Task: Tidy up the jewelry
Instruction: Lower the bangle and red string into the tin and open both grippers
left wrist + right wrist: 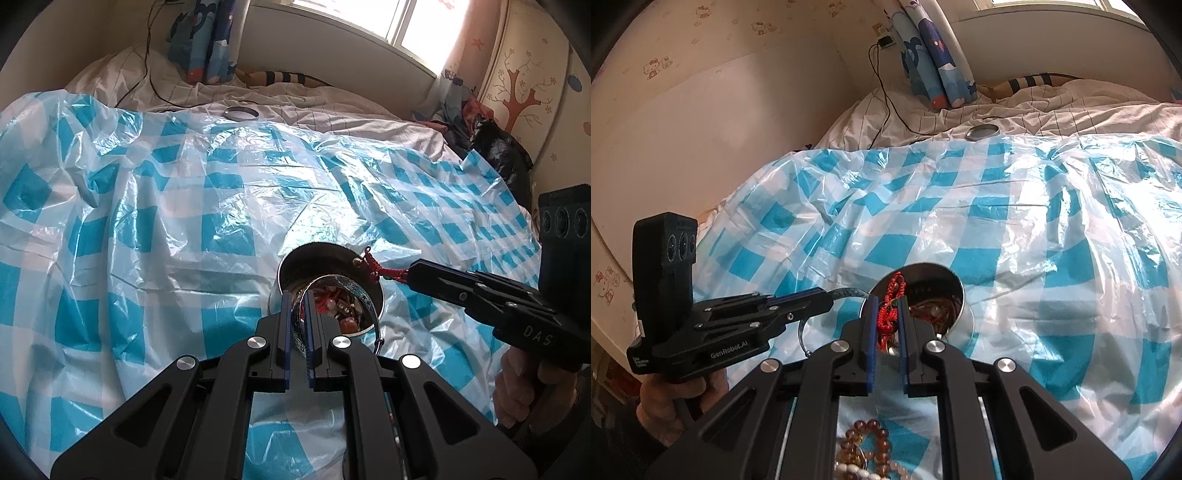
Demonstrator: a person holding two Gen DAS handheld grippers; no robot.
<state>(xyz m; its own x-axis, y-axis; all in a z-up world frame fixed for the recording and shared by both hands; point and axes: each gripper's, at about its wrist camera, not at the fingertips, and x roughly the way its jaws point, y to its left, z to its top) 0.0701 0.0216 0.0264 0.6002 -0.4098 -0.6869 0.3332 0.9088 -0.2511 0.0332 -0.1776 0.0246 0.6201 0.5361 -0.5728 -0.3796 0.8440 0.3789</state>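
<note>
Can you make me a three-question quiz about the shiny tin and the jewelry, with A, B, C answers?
1. Where is the round metal lid?
A. on the tin
B. far off on the white sheet
C. in a gripper

2. What colour is the knotted cord charm?
A. red
B. yellow
C. purple

3. What is the left gripper doing?
A. hanging open
B. clamping a patterned silver bangle
C. holding beads

Answers:
1 B, it lies beyond the checked plastic.
2 A, red knots sit between the right gripper fingers.
3 B, the bangle sits over the open round metal tin.
</note>
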